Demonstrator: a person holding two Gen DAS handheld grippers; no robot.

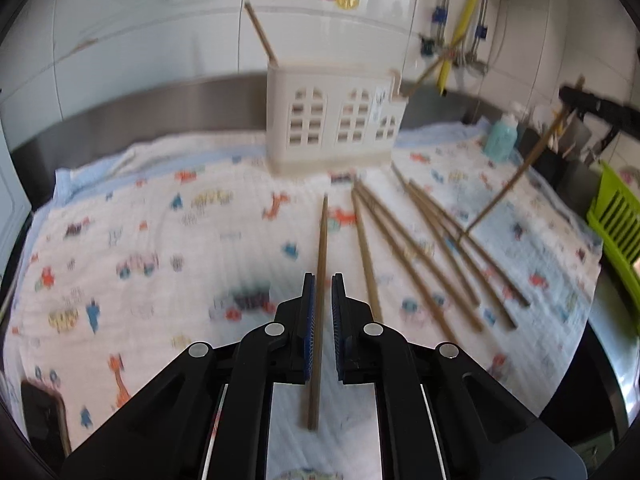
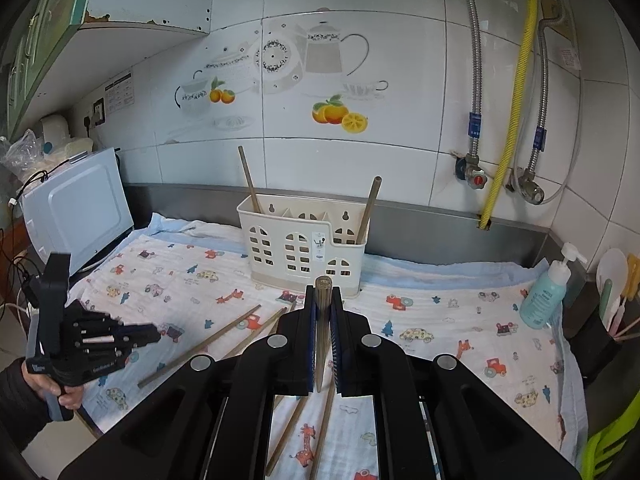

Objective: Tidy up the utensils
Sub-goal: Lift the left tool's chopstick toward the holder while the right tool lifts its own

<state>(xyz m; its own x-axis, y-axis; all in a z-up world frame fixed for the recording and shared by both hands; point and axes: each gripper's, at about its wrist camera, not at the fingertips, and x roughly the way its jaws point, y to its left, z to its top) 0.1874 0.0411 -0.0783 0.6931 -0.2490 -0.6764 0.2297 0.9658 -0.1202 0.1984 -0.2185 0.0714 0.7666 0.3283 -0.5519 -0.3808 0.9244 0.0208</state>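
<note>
While the left gripper (image 1: 323,280) pinches one chopstick (image 1: 321,248) at lower centre, the right gripper (image 2: 323,294) clamps another chopstick (image 2: 322,312); the cream utensil holder (image 2: 300,250) stands mid-frame, with loose chopsticks (image 1: 420,248) on the cloth (image 1: 160,240).

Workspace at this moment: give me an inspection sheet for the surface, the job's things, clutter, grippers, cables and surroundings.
Surface: counter covered by a printed cloth with cartoon vehicles and animals.
Job's things: cream utensil holder upright at the back, two chopsticks standing in it; loose chopsticks lying on the cloth in front of it.
Clutter: teal pump bottle at the right; green plastic rack at the right edge.
Grippers: left gripper nearly shut around one chopstick; right gripper shut on a raised chopstick.
Cables: black wires by the microwave, off the cloth.
Surroundings: tiled wall with teapot and orange decals, yellow hose, metal pipes and valves.
</note>
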